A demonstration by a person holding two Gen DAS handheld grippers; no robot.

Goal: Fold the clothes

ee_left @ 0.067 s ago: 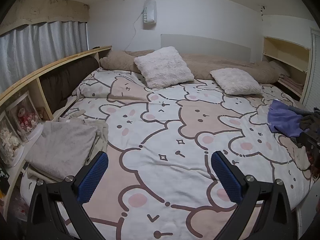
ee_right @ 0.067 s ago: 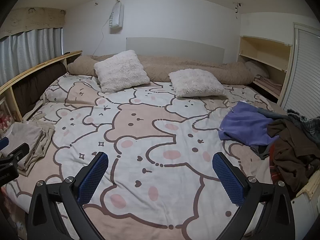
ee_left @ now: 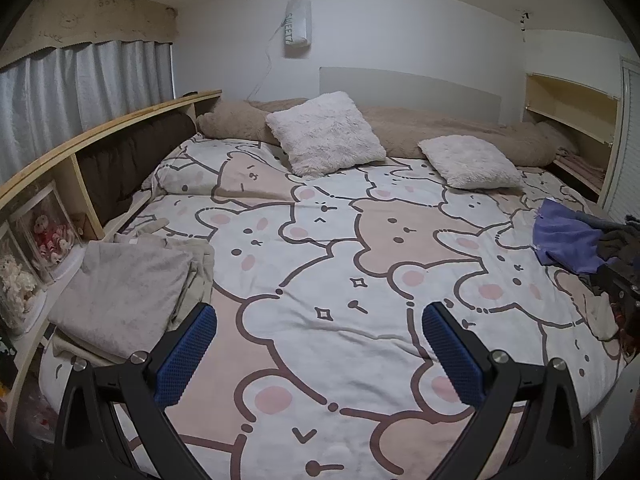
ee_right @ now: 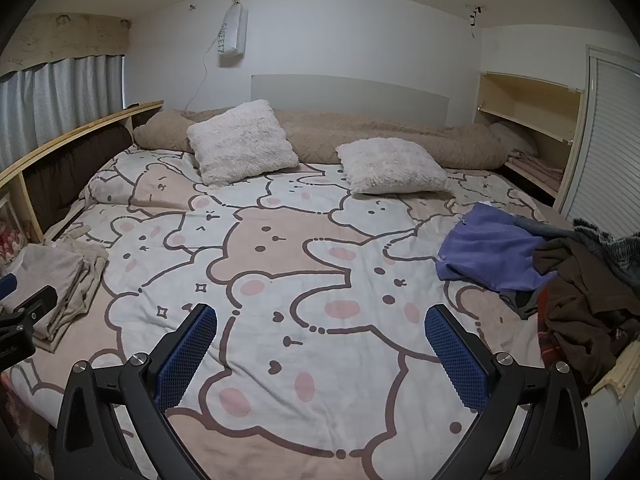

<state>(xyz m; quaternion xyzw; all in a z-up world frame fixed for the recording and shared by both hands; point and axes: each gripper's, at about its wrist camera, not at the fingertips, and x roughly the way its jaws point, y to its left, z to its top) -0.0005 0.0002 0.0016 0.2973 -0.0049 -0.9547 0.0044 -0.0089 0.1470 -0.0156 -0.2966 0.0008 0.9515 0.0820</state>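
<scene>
A heap of unfolded clothes lies at the bed's right edge: a purple garment (ee_right: 494, 254) spread flat, a dark brown one (ee_right: 580, 300) crumpled beside it, and a grey-blue piece (ee_right: 608, 240) behind. The purple garment (ee_left: 568, 242) also shows in the left wrist view. A stack of folded beige and grey clothes (ee_left: 124, 284) rests at the bed's left side, the same folded stack (ee_right: 60, 284) appearing in the right wrist view. My left gripper (ee_left: 320, 344) is open above the bedspread, holding nothing. My right gripper (ee_right: 320, 344) is open too, empty, left of the heap.
The bed carries a bear-print cover (ee_right: 280, 264), two fluffy white pillows (ee_right: 240, 140) (ee_right: 392, 166) and a tan bolster (ee_right: 360, 136) at the head. A wooden shelf (ee_left: 60, 160) with boxed dolls (ee_left: 44, 232) lines the left side. A louvred door (ee_right: 608, 152) and cubby (ee_right: 528, 120) stand right.
</scene>
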